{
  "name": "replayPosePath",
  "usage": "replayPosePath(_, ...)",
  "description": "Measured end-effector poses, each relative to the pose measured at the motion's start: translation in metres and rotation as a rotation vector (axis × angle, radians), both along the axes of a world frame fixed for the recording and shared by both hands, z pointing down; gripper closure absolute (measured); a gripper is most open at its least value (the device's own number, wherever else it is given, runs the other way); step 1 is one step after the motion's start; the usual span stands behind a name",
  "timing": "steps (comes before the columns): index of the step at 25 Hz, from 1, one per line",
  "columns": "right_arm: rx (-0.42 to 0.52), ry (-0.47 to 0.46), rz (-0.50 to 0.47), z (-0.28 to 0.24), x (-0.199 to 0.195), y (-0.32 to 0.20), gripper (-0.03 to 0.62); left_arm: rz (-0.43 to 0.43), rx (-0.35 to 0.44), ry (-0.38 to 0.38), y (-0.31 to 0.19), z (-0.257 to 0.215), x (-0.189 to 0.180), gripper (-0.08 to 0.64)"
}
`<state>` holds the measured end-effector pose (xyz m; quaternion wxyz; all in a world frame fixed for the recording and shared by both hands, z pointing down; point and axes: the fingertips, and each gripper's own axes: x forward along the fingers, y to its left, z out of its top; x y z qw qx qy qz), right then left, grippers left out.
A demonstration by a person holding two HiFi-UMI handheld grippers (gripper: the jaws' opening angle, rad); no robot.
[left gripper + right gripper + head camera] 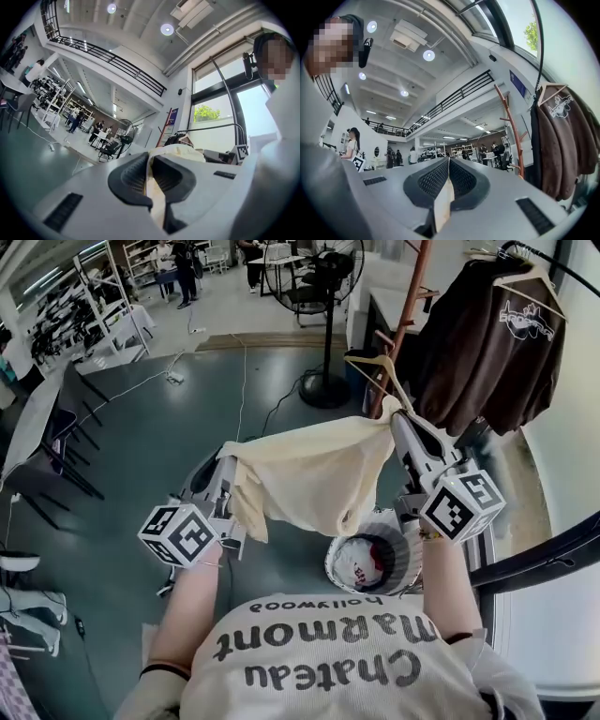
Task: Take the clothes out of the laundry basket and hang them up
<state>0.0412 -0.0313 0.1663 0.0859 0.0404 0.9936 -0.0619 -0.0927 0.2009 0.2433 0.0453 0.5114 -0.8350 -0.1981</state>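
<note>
Above the laundry basket (pixel 401 532), the cream shirt (pixel 314 474) hung stretched between the left gripper (pixel 229 463) and right gripper (pixel 397 420). Both sets of fingers were clamped on its edges, probably spreading it for the wooden hanger (pixel 373 365) nearby.

Up goes the cream garment (pixel 314 474), stretched wide in the air and sagging in the middle, one corner pinched in the left gripper (pixel 230 463), the other in the right gripper (pixel 397 418). Below it the round white laundry basket (pixel 409 554) sits on the floor, a white piece with red print (pixel 361 563) lying inside. Upper right, a dark brown hoodie (pixel 487 343) already hangs on a wooden hanger (pixel 536 279).
</note>
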Motion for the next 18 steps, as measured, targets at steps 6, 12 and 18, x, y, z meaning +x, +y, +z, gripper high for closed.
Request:
replayPosePath(6, -0.043, 0.043, 0.069, 0.02, 0.002, -0.034, 0.561, 0.062, -0.02, 0.021, -0.038, 0.006, -0.011, 0.538)
replayPosePath(12, -0.052, 0.069, 0.156, 0.032, -0.018, -0.063, 0.561, 0.159, -0.001, 0.062, -0.082, 0.017, -0.045, 0.538)
replayPosePath(18, -0.078, 0.042, 0.281, 0.022, -0.053, -0.085, 0.561, 0.272, -0.016, 0.048, -0.118, 0.01, -0.098, 0.538)
